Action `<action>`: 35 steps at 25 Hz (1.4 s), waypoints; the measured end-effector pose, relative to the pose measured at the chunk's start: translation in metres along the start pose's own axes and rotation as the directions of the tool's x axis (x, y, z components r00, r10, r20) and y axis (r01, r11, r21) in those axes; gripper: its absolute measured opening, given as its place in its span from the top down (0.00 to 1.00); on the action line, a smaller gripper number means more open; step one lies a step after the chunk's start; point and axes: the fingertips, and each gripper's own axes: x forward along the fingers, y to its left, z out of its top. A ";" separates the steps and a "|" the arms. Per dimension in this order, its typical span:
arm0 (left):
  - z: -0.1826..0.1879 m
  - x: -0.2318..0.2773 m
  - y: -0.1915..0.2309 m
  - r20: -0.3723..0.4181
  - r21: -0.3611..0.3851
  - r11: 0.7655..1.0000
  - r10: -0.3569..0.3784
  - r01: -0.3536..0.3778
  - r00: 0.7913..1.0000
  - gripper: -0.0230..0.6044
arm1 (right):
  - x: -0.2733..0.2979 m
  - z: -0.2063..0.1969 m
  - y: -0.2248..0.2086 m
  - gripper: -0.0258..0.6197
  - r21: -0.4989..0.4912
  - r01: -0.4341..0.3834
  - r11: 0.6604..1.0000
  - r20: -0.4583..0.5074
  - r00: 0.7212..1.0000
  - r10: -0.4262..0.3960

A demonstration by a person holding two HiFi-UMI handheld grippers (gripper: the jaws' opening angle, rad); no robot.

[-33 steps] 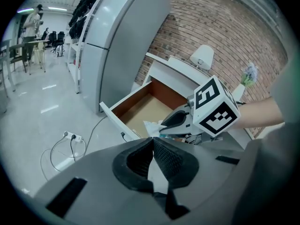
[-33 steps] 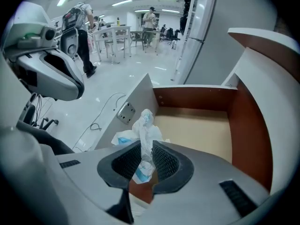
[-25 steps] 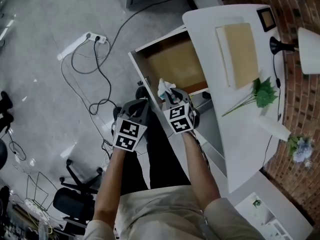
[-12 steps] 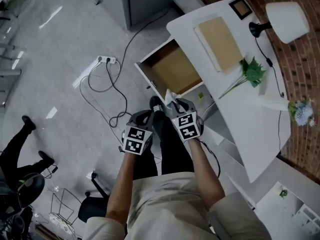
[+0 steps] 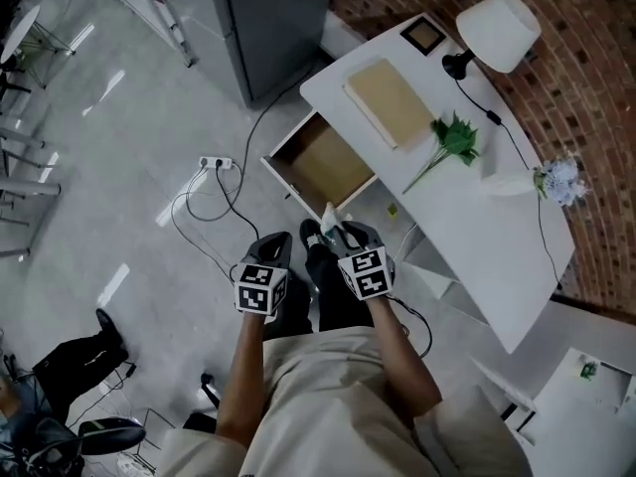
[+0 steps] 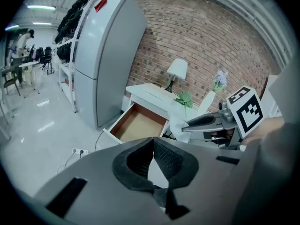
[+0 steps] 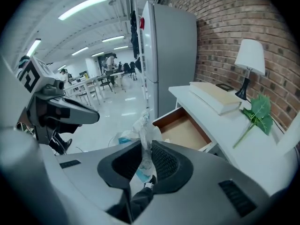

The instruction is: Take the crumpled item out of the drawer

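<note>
A crumpled white and blue wrapper (image 5: 329, 214) sticks up from my right gripper (image 5: 338, 229), which is shut on it just below the front corner of the drawer (image 5: 283, 181). In the right gripper view the wrapper (image 7: 142, 130) is pinched between the pads of the right gripper (image 7: 144, 146), and the brown wooden drawer (image 7: 185, 130) stands pulled out and bare inside. My left gripper (image 5: 275, 246) hangs beside the right one, over the floor. In the left gripper view the left gripper (image 6: 153, 139) has its tips touching with nothing between them, and the wrapper (image 6: 177, 125) shows to its right.
The white desk (image 5: 497, 256) carries a tan book (image 5: 388, 102), a lamp (image 5: 497, 28), a green sprig (image 5: 452, 142) and pale flowers (image 5: 558, 179). A grey fridge (image 5: 268, 18) stands behind the drawer. A power strip (image 5: 216, 163) and cables lie on the floor at left.
Both grippers have drawn back from the drawer, the right one carrying the wrapper clear of its front edge. The head camera has pulled away, so the desk and drawer look smaller.
</note>
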 end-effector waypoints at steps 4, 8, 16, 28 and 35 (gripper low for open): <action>0.010 -0.019 -0.009 0.001 0.057 0.998 -0.005 0.005 1.000 0.94 | -0.029 0.000 0.003 0.82 0.075 0.023 0.997 0.029 0.999 -0.025; 0.015 -0.037 -0.021 0.007 0.053 0.999 -0.002 0.001 1.000 0.94 | -0.058 0.000 0.007 0.82 0.155 0.030 0.987 0.065 0.997 -0.040; 0.028 -0.059 -0.038 0.017 0.104 0.995 -0.012 0.010 1.000 0.94 | -0.080 0.020 0.024 0.82 0.169 0.010 0.986 0.127 0.991 -0.032; 0.041 -0.078 -0.030 0.051 0.104 0.994 -0.018 0.012 0.999 0.94 | -0.075 0.048 0.035 0.82 0.136 0.001 0.991 0.186 0.982 -0.027; 0.050 -0.080 -0.021 0.071 0.101 0.995 -0.011 0.004 0.997 0.94 | -0.064 0.045 0.044 0.82 0.124 -0.020 0.992 0.173 0.985 -0.001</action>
